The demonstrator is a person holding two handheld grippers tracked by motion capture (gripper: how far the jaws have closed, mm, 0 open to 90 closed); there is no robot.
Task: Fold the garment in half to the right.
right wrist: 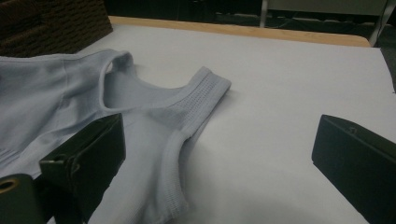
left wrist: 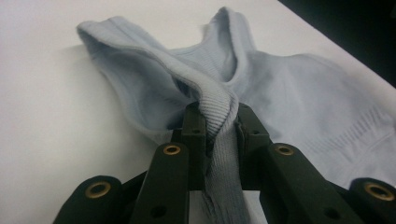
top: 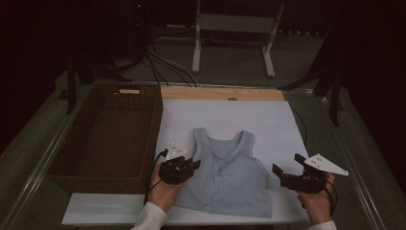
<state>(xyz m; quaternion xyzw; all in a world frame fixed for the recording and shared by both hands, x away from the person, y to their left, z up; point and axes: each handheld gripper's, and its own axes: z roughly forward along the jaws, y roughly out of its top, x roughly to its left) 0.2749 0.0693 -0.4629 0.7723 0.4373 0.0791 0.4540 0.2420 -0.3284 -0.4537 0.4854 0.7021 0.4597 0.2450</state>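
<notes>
While my left gripper [left wrist: 219, 126] is clamped on the ribbed armhole edge of the pale blue tank top [top: 230, 175], which lies near the front edge of the white board [top: 268, 120], I judge the grasping step half done. My right gripper [top: 288, 166] hovers with jaws wide apart and empty beside the other armhole, so next it should close on that edge before lifting toward the wicker basket [top: 67, 165].

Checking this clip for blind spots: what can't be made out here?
- Left gripper, high view: its body covers where it pinches the tank top.
- Tank top hem, left gripper view: cut off by the right edge.
- Basket, right gripper view: cropped by the edge, inside unseen.
- Background, high view: too dark.
</notes>
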